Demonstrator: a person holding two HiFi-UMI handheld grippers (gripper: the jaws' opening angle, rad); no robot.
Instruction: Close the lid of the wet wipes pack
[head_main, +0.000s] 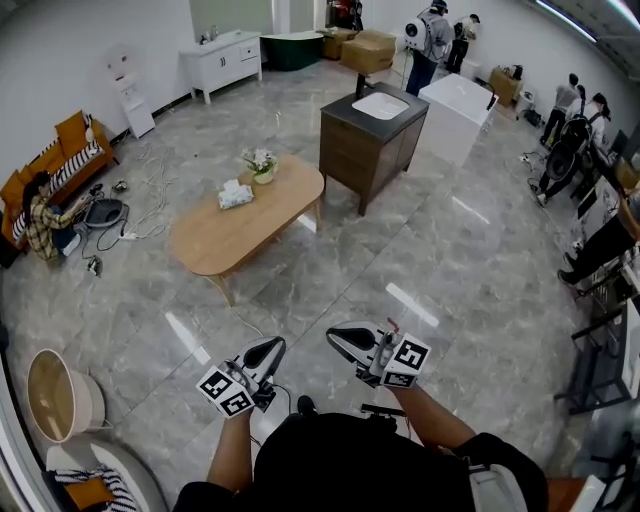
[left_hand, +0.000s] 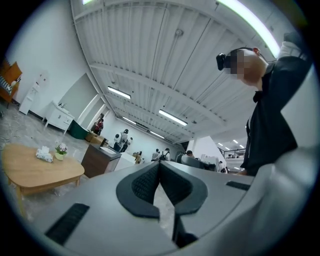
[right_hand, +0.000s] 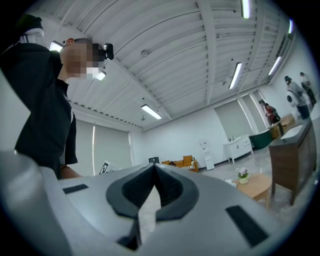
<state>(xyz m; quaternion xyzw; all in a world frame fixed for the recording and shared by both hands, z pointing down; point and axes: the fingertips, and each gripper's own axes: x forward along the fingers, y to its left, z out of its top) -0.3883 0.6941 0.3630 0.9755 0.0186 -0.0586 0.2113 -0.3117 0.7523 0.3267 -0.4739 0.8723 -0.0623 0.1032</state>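
The wet wipes pack (head_main: 236, 194) is a pale packet lying on the oval wooden table (head_main: 215, 240), next to a small flower pot (head_main: 261, 166), several steps ahead of me. It is too far off to tell how its lid stands. In the left gripper view the pack (left_hand: 44, 155) shows small at the far left. My left gripper (head_main: 272, 346) and right gripper (head_main: 335, 335) are held close to my body, pointing up and forward, well short of the table. Both are shut with nothing between their jaws, as the left gripper (left_hand: 159, 165) and right gripper (right_hand: 154, 165) show in their own views.
A dark vanity cabinet with a white basin (head_main: 372, 130) stands behind the table, a white block (head_main: 458, 112) beside it. An orange sofa (head_main: 50, 165) and cables lie at the left, a round tub (head_main: 58, 396) near my left. People stand at the back and right.
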